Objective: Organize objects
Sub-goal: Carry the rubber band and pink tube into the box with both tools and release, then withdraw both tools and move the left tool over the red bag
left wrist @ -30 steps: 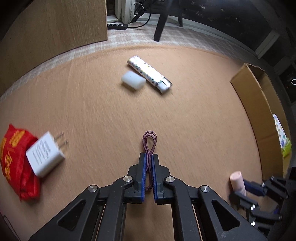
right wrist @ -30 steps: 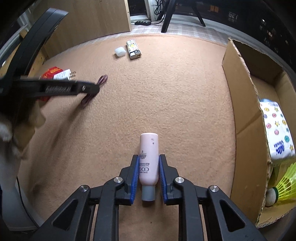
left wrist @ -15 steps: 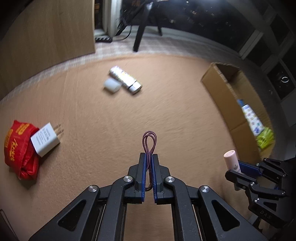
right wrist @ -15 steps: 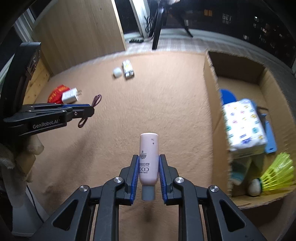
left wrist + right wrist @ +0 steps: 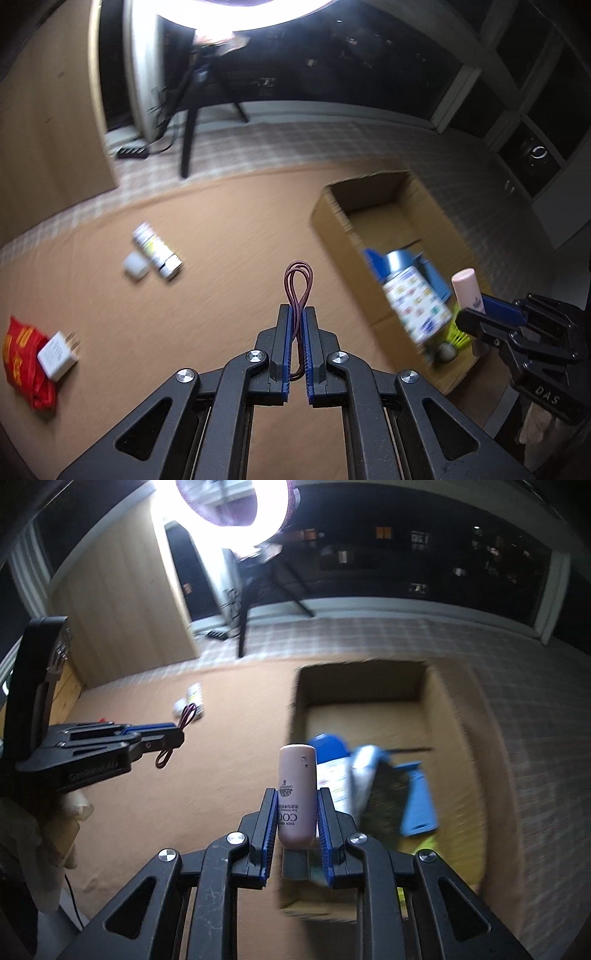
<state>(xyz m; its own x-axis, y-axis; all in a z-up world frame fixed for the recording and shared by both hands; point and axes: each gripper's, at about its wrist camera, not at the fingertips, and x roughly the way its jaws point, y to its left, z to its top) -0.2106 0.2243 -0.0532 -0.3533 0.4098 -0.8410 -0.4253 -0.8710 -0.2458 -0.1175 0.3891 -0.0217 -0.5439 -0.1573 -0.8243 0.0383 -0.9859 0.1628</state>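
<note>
Jaws of the left gripper point(image 5: 295, 325) are clamping a maroon hair tie point(image 5: 298, 291); the right gripper point(image 5: 295, 812) is clamping a pink bottle point(image 5: 297, 794). Release both above the cardboard box point(image 5: 454, 716) on the right.

Pink bottle point(image 5: 297, 794) and maroon cord loop point(image 5: 298, 286), both clamped aloft

Matt cardboard box point(image 5: 458, 716); smooth pink plastic bottle point(image 5: 297, 786); rough brown carpet point(image 5: 221, 258).

Cardboard box point(image 5: 334, 221) right of the mat point(image 5: 221, 229); tissue pack point(image 5: 417, 306) and shuttlecock point(image 5: 460, 336) inside it; lighter point(image 5: 157, 251) beside earbud case point(image 5: 135, 264), far left-centre; charger plug point(image 5: 57, 354) on snack packet point(image 5: 22, 362), near left.
</note>
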